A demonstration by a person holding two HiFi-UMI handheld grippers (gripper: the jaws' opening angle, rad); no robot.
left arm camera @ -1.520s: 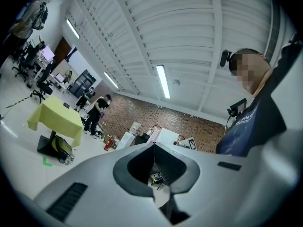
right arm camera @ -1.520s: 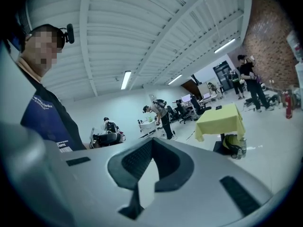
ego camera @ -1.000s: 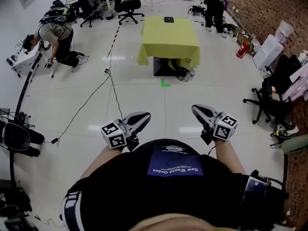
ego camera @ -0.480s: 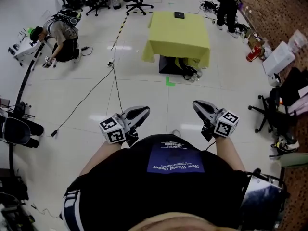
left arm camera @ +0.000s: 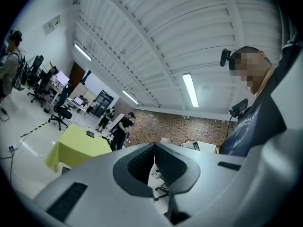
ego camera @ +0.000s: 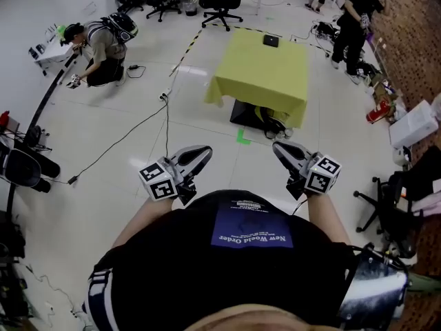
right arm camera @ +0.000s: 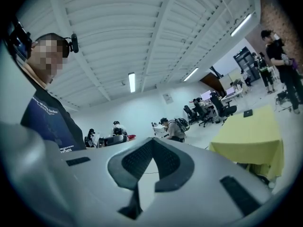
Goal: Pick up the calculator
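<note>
1. Ahead of both grippers and well apart from them stands a square table draped in a yellow-green cloth (ego camera: 265, 74). The small, flat, dark calculator (ego camera: 271, 41) lies on it near the far edge.
2. The left gripper (ego camera: 201, 153), grey with a black-and-white marker cube, is held out in front of the person's chest. Its ribbed jaws are pressed together at the tips with nothing between them.
3. The right gripper (ego camera: 281, 149) is held beside it, jaws likewise pressed together and empty.
4. A green tape mark (ego camera: 242, 138) lies on the white floor between the two grippers and the table.
5. Far to the left of the left gripper a person crouches (ego camera: 102, 43). Beyond the right gripper, past the table, a person in black (ego camera: 353, 21) stands.
</note>
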